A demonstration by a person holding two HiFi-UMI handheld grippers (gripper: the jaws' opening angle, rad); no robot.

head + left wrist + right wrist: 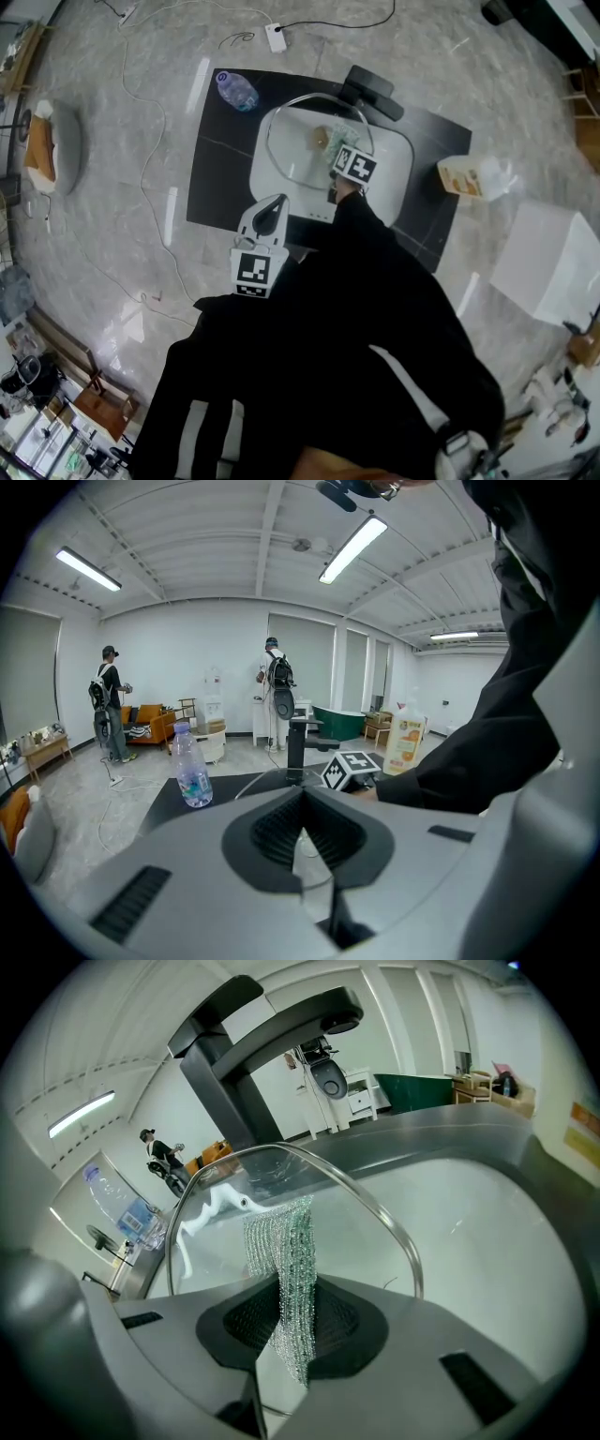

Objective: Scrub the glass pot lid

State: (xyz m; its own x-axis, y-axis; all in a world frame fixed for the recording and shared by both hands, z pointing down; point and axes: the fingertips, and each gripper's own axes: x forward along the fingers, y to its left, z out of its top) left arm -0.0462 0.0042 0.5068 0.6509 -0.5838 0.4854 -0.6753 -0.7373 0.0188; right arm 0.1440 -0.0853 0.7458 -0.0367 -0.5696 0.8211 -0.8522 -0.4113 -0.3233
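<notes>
Scrub under way, by my reading; no finish in sight. Glass pot lid (302, 141) sits inside the white sink (398, 173), which is set in the black table (220, 159). Left hand-held gripper (302, 841): jaws closed, with a thin sheet of clear glass and a curved rim line between them, so it looks clamped on the lid's near edge as the steadying hold. Right hand-held gripper (286, 1327): jaws pinched on a silvery-green mesh scrubber (286, 1241), whose free end stands up against the glass inside the metal rim. Contact with the pane looks likely, but I cannot confirm pressure. No suds or water show in either gripper view. The glass reads clear, with only pale reflections, so how much of the face has been covered cannot be told. Judged left to do: working the rest of the pane and the rim band, then the other face. Orientation: the lid is round, so it has no true long axis. It is tilted, not flat on the sink floor. Its near edge points back toward the person, its far edge rises toward the black faucet (373, 92), and one broad face is turned to the right hand-held gripper. Knob not made out. Water bottle (236, 91) stands on the table, apart from the sink.
</notes>
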